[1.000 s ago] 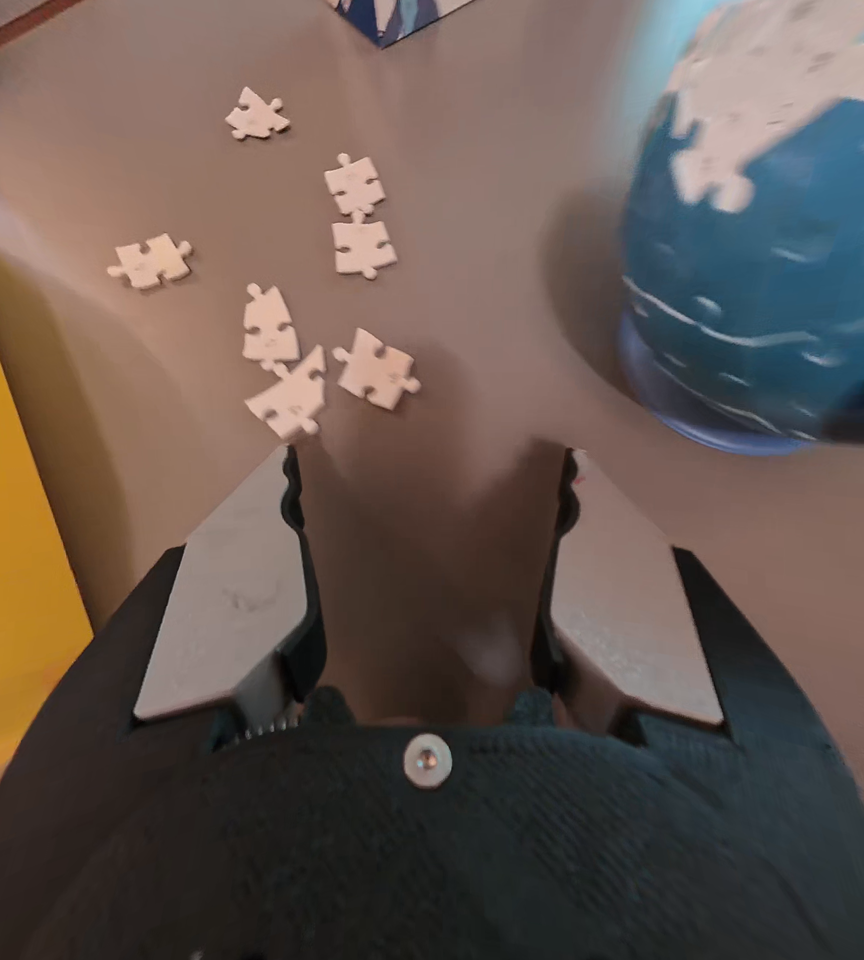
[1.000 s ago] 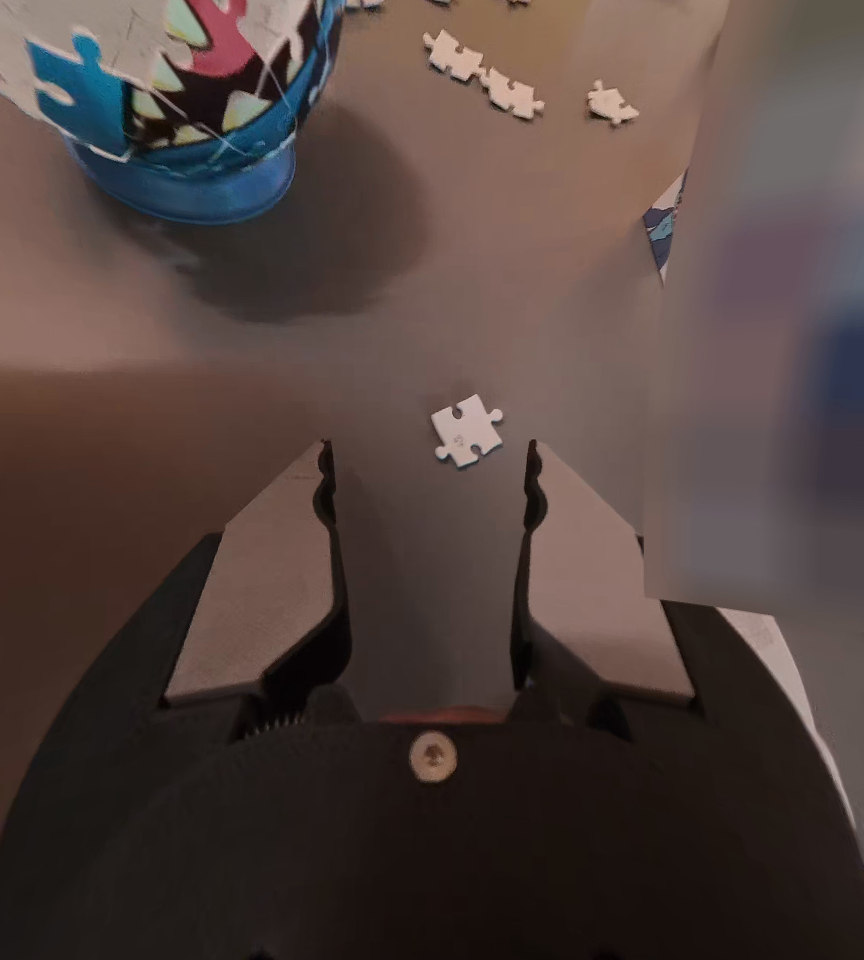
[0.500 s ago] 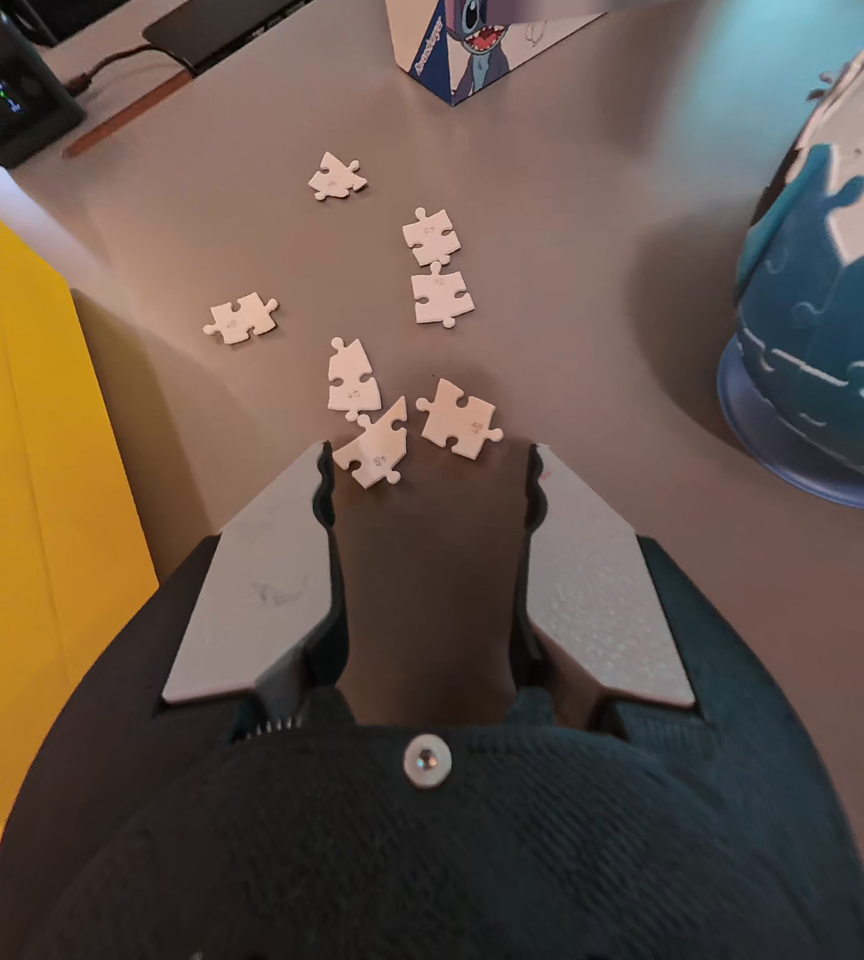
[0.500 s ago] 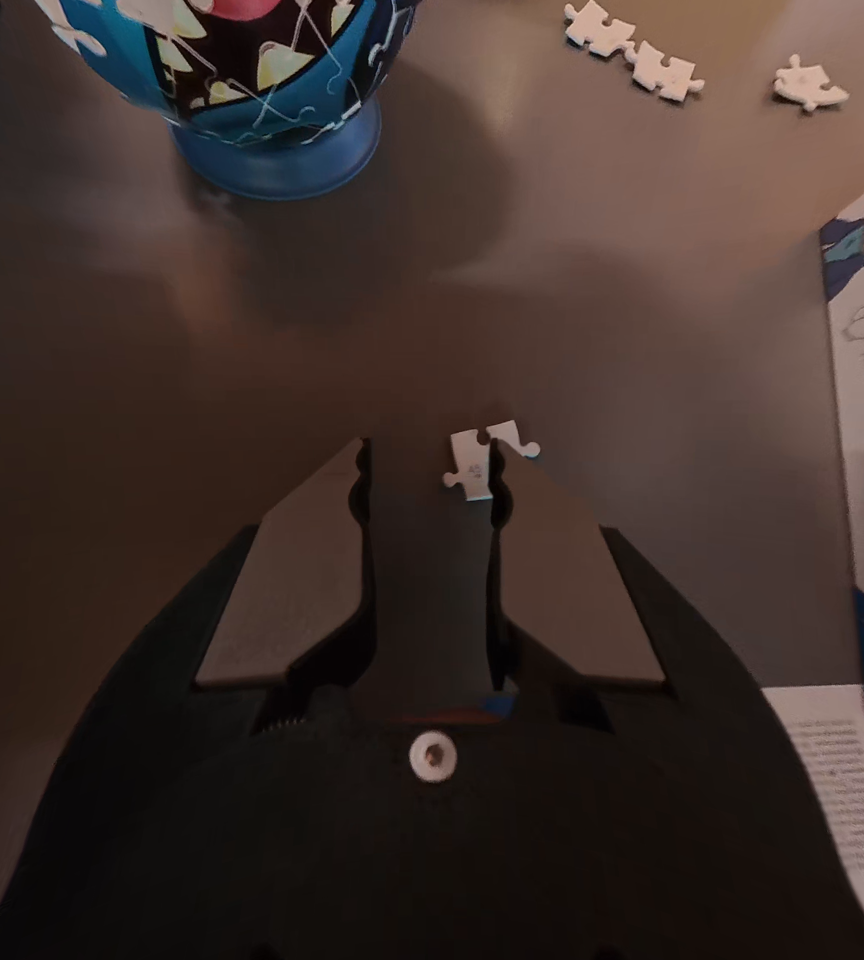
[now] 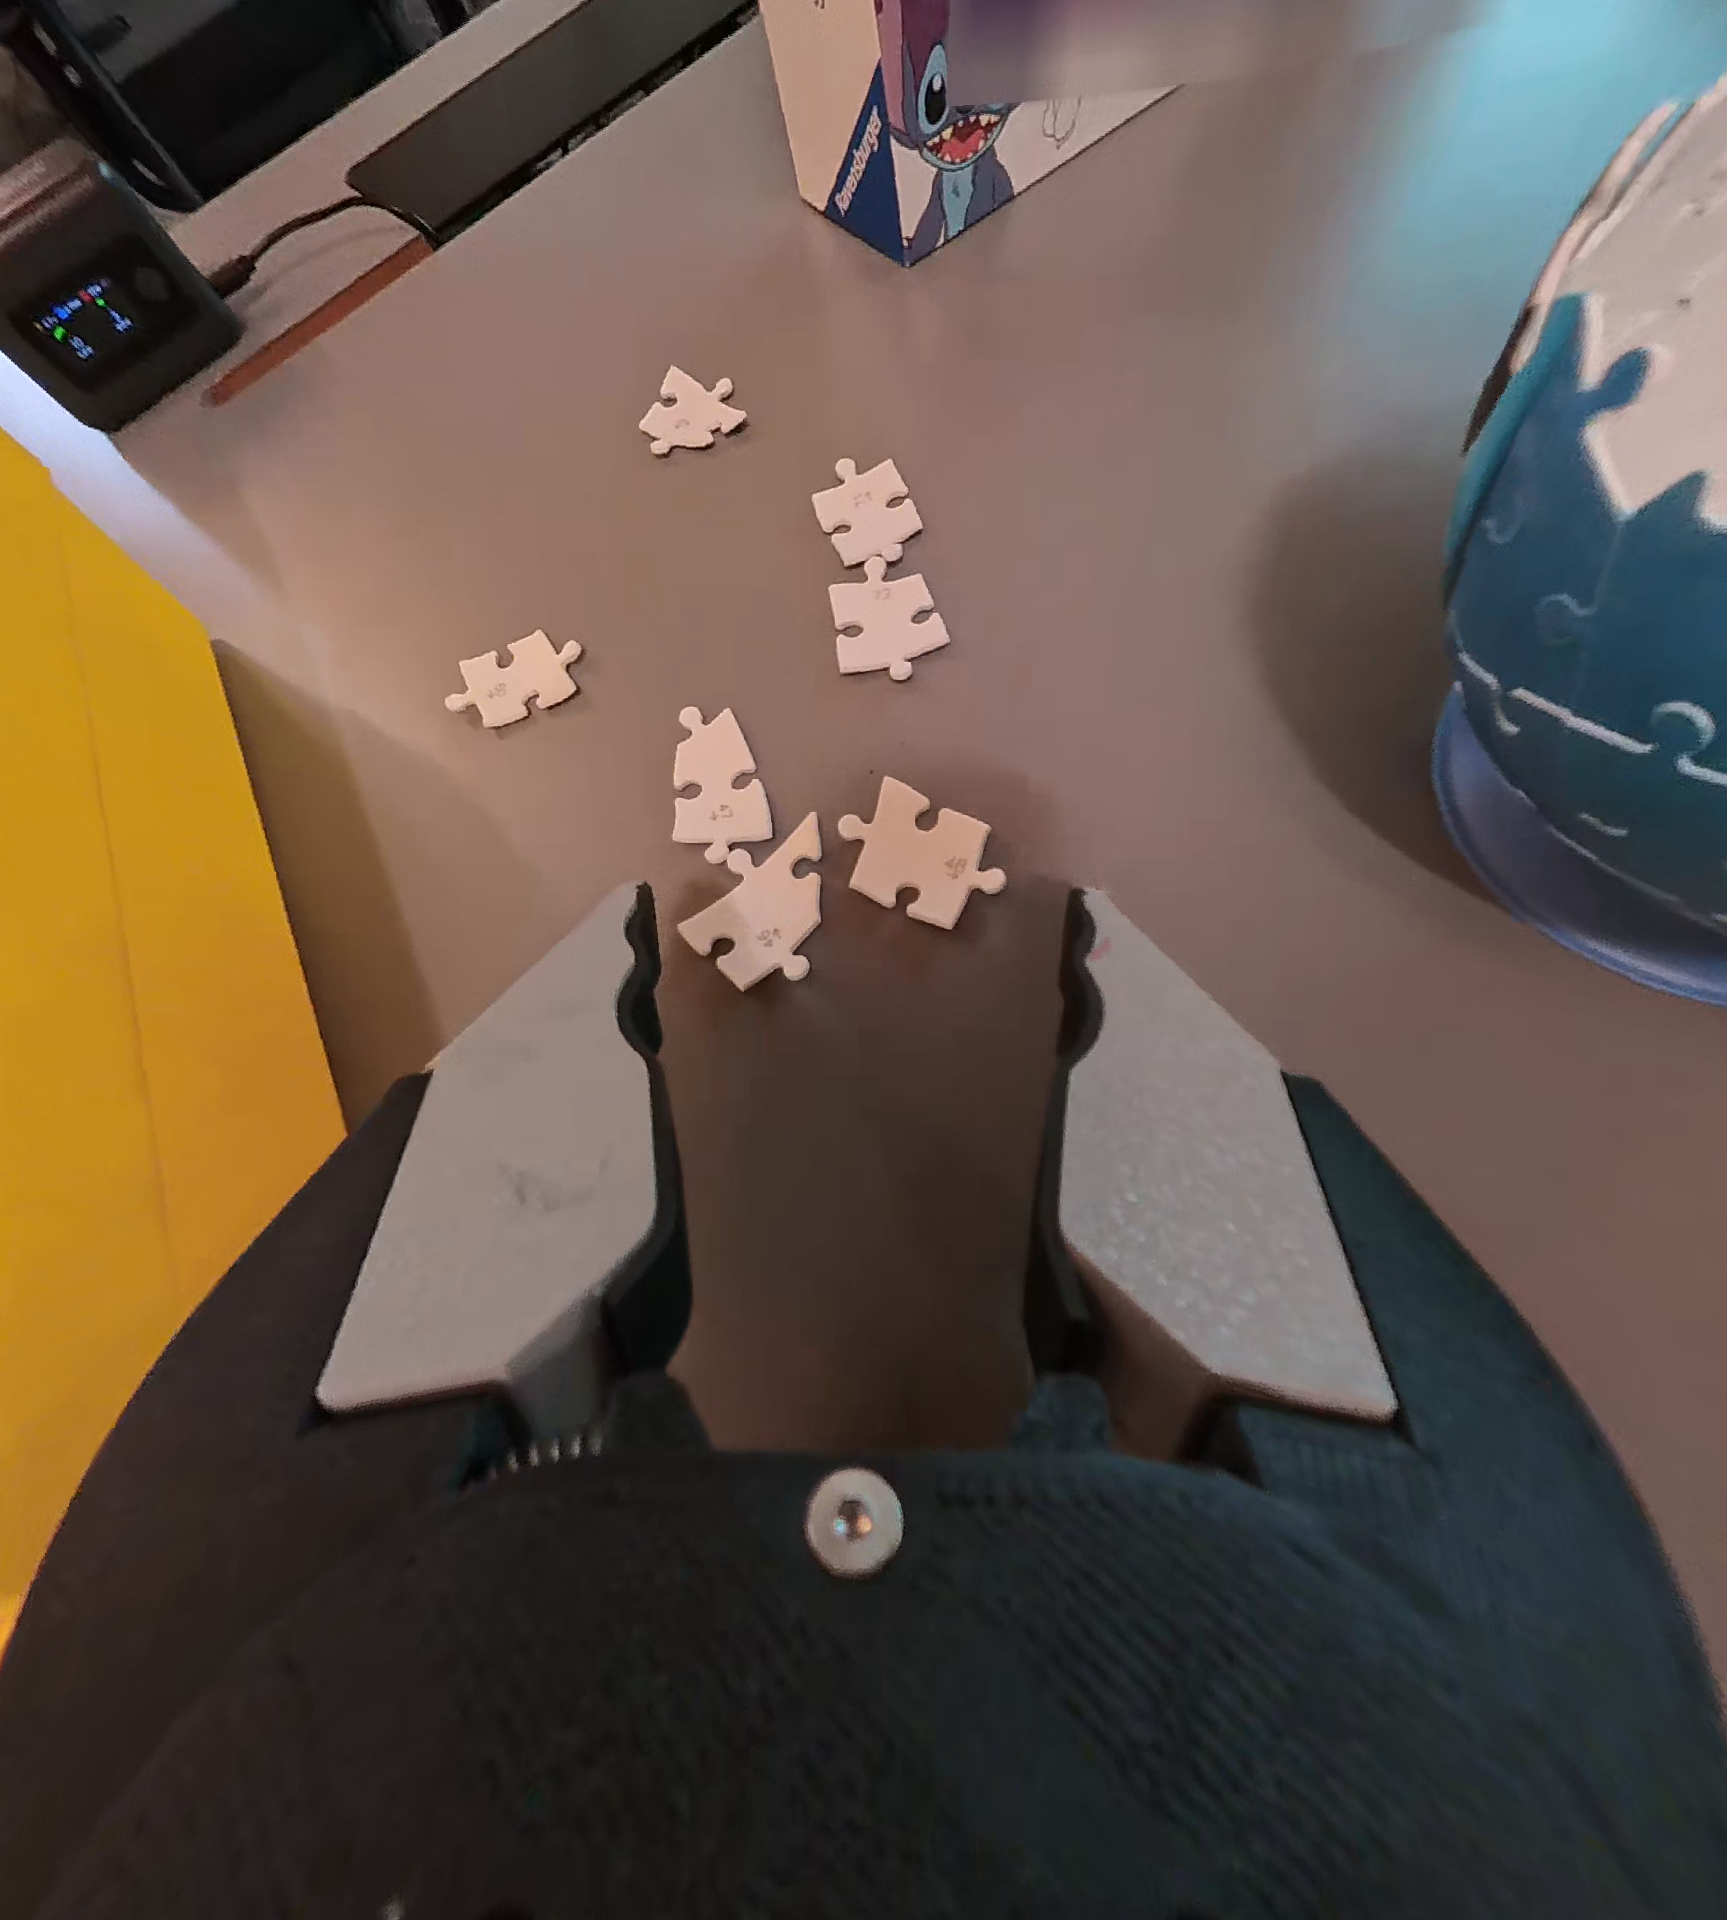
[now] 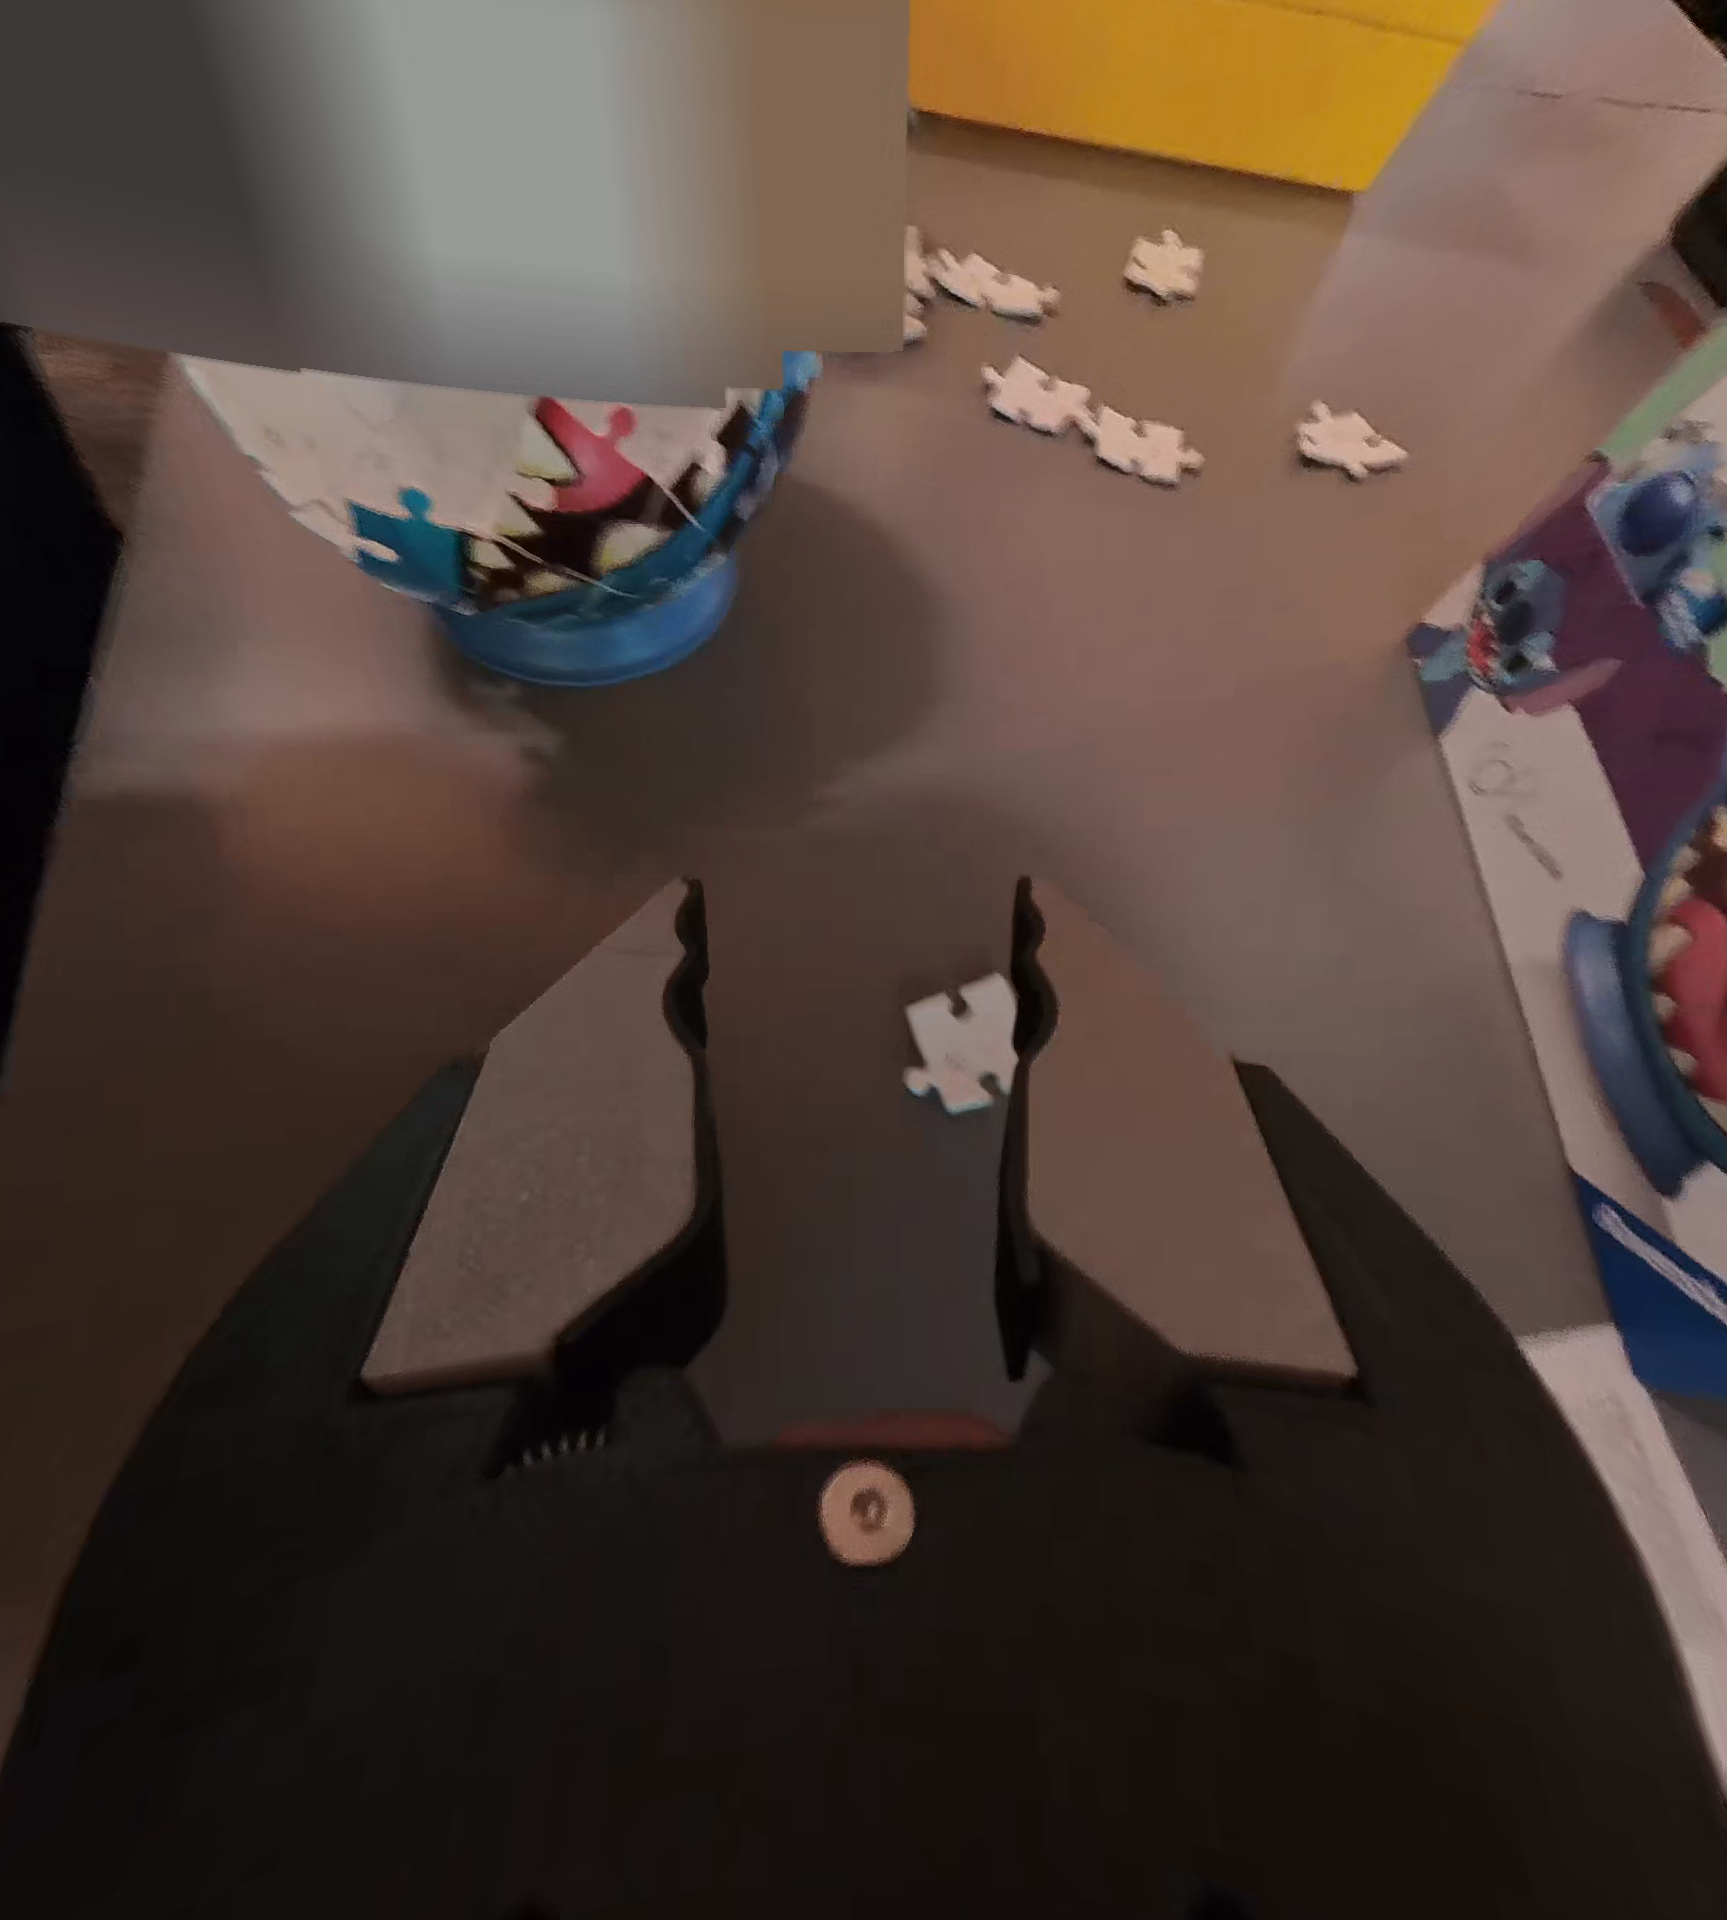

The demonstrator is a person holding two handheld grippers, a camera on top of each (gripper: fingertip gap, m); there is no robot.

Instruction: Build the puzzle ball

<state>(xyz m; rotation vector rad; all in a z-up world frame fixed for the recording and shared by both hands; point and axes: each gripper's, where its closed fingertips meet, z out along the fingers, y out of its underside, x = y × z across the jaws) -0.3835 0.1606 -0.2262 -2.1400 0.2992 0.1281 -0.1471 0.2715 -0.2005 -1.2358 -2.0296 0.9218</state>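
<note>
The puzzle ball (image 5: 1648, 644) stands on a blue stand (image 5: 1607, 914) at the right of the left wrist view, its top part white. My left gripper (image 5: 859, 914) is open and empty, low over the grey table (image 5: 1202, 1039). Several loose white pieces (image 5: 880, 571) lie ahead of it, the nearest piece (image 5: 760, 920) just inside the left fingertip. In the right wrist view my right gripper (image 6: 859, 914) is open. One white piece (image 6: 952, 1049) lies between its fingers, against the right finger, partly hidden by it. The ball (image 6: 568, 499) is ahead on the left.
The puzzle box (image 5: 932, 135) stands at the back and also shows in the right wrist view (image 6: 1669, 831). A yellow bin (image 5: 59, 935) borders the table's left side. A black device (image 5: 80, 291) sits at the back left. A paper sheet (image 6: 1690, 1558) lies by the box. About 25 centimeters separates my left fingertips from my right.
My right gripper has moved forward so the single piece now lies between its fingers; its jaws narrowed, then widened a little. My left gripper's jaws narrowed slightly a second ago and it has stayed nearly still since.
</note>
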